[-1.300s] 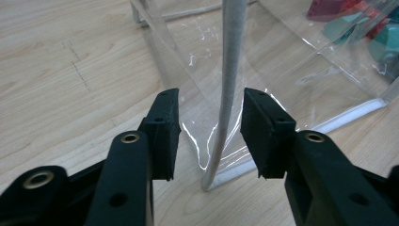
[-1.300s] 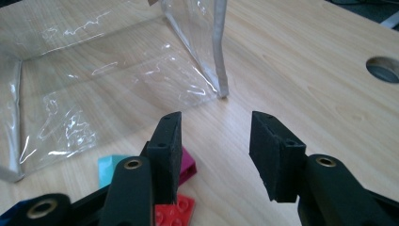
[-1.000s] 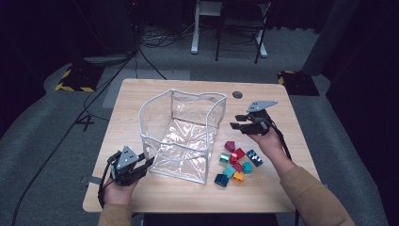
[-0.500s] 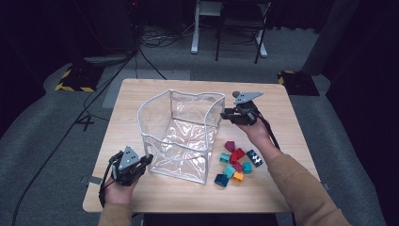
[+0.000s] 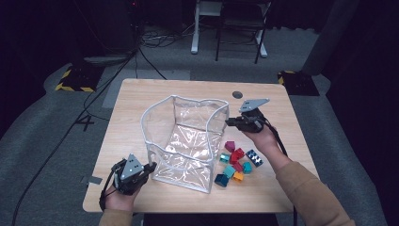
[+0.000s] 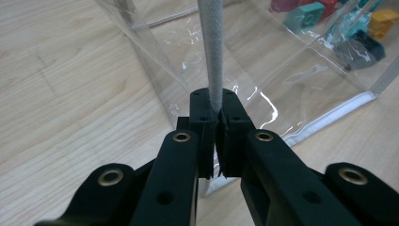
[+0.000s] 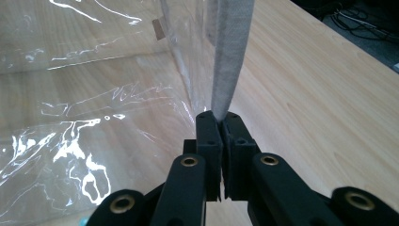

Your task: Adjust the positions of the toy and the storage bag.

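A clear plastic bag [image 5: 186, 141] with a white fabric rim stands open in the middle of the table. My left gripper [image 5: 148, 166] is shut on the rim at the bag's near left corner. In the left gripper view the jaws [image 6: 215, 101] pinch the white rim strip [image 6: 210, 52]. My right gripper [image 5: 229, 121] is shut on the rim at the bag's right side. In the right gripper view its jaws [image 7: 220, 120] clamp the white rim strip [image 7: 230, 47]. Several coloured bricks [image 5: 237, 162] lie on the table to the right of the bag.
The wooden table [image 5: 141, 101] has bare surface at the far and left sides. A round cable hole [image 5: 237, 94] sits near the far right edge. Cables and a chair base [image 5: 226, 42] stand on the dark floor beyond the table.
Both grippers went from open to shut on the bag's rim. The right gripper shifted slightly left to the rim; the left hand barely moved.
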Motion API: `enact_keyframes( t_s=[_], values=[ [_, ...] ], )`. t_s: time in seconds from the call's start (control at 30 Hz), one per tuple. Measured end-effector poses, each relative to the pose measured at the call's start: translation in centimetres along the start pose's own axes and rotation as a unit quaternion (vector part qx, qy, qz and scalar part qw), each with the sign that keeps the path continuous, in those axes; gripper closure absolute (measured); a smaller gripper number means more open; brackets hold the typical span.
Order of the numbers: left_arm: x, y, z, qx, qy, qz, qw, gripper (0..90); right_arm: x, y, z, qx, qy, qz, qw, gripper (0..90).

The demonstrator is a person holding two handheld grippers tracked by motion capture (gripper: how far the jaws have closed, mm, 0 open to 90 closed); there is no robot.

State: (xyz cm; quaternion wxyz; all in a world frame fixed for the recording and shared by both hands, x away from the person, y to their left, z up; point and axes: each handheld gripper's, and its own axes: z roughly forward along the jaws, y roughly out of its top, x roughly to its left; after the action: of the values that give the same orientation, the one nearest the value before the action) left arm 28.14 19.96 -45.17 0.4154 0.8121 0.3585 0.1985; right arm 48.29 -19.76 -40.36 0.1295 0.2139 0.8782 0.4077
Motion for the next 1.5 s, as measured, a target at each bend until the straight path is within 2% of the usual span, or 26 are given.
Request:
enact_keyframes(
  t_s=[0.07, 0.2, 0.43, 0.6, 0.77, 0.8, 0.87, 1.0, 1.03, 1.07, 1.17, 1.23, 1.37, 1.4, 1.5],
  values=[
    [-0.3, 0.1, 0.1, 0.002, -0.003, 0.003, 1.0000, 86.5, 0.1, -0.6, -0.8, 0.003, 0.000, 0.004, 1.0000, 87.2],
    [-1.8, 0.7, 0.6, 0.006, -0.015, 0.021, 0.9997, 86.5, 0.4, -1.8, -2.4, 0.006, -0.005, 0.009, 0.9999, 87.2],
    [-3.0, 1.5, 1.8, 0.004, -0.038, 0.034, 0.9987, 86.5, 0.5, -4.0, -5.3, 0.008, -0.014, 0.027, 0.9995, 87.1],
    [-3.4, 2.1, 2.7, 0.002, -0.046, 0.045, 0.9980, 86.5, 0.7, -5.4, -7.1, 0.007, -0.024, 0.035, 0.9991, 87.2],
    [-3.4, 2.2, 2.6, 0.004, -0.029, 0.050, 0.9983, 86.6, 0.5, -5.5, -7.2, 0.003, -0.025, 0.045, 0.9987, 87.2],
    [-2.8, 2.0, 2.3, 0.005, -0.018, 0.046, 0.9988, 86.6, 0.6, -5.2, -6.8, 0.003, -0.024, 0.044, 0.9988, 87.2],
    [-2.1, 1.7, 2.1, 0.007, -0.010, 0.039, 0.9991, 86.6, 0.7, -4.7, -6.1, 0.001, -0.020, 0.043, 0.9989, 87.2],
    [-1.3, 1.3, 1.7, 0.000, -0.010, 0.026, 0.9996, 86.3, 1.3, -4.2, -5.4, 0.002, -0.013, 0.045, 0.9989, 87.1],
    [-1.1, 1.1, 1.6, -0.007, -0.010, 0.023, 0.9996, 84.2, 1.5, -4.2, -5.4, 0.002, -0.015, 0.042, 0.9990, 86.4],
    [-1.0, 1.1, 1.5, -0.014, -0.008, 0.019, 0.9997, 76.8, 1.7, -4.3, -5.5, 0.003, -0.020, 0.040, 0.9990, 83.5],
    [-0.5, 1.0, 1.2, -0.021, -0.008, 0.006, 0.9997, 55.4, 1.6, -4.7, -6.1, -0.013, -0.029, 0.051, 0.9982, 61.4],
    [-0.4, 0.7, 1.0, -0.023, -0.006, 0.002, 0.9997, 47.9, 1.4, -5.1, -6.5, -0.015, -0.027, 0.069, 0.9971, 51.5],
    [-0.4, 0.1, 0.8, -0.016, 0.000, 0.004, 0.9999, 37.9, 1.2, -6.3, -7.2, -0.006, -0.032, 0.082, 0.9961, 47.5],
    [-0.4, -0.4, 0.8, -0.006, 0.002, 0.006, 1.0000, 36.5, 1.3, -6.7, -7.3, -0.002, -0.032, 0.083, 0.9961, 47.5],
    [-0.4, -1.1, 0.8, 0.003, 0.010, 0.007, 0.9999, 34.8, 1.3, -7.4, -7.3, 0.006, -0.028, 0.090, 0.9955, 46.9]
  ],
)
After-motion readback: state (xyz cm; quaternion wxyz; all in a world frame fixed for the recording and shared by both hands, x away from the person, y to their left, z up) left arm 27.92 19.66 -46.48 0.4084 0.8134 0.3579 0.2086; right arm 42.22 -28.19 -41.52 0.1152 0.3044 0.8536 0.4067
